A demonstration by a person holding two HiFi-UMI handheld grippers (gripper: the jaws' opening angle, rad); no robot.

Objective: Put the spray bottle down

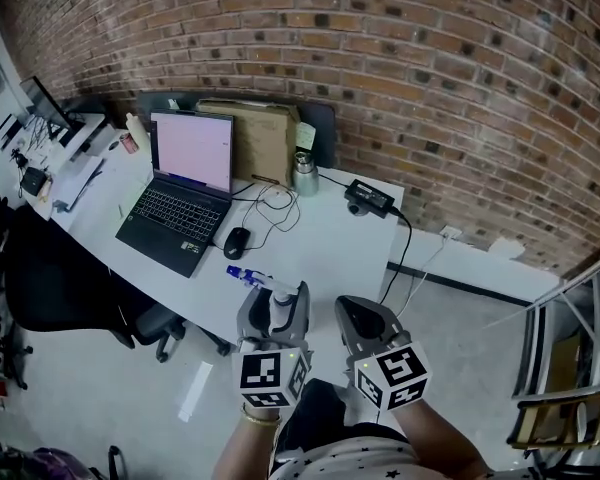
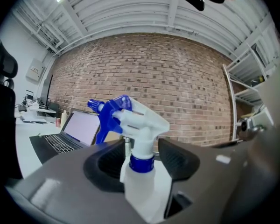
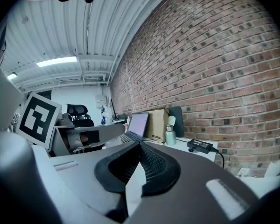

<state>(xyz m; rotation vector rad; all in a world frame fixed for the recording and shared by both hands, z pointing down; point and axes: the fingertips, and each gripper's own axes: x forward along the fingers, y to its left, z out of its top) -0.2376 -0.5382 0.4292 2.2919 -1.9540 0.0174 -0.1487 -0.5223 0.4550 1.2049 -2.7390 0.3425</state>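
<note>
Spray bottle stands upright on desk, on my side of laptop, nozzle toward it. My left gripper brackets its neck, jaws apart, pads clear. I judge desk carries weight. Right gripper pinched closed, empty, spare.

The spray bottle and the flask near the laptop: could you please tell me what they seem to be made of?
The spray bottle: probably plastic; cloudy white body, smooth blue-and-white moulded trigger head. The flask: likely metal, going by its dull silvery sheen; too small to be sure.
</note>
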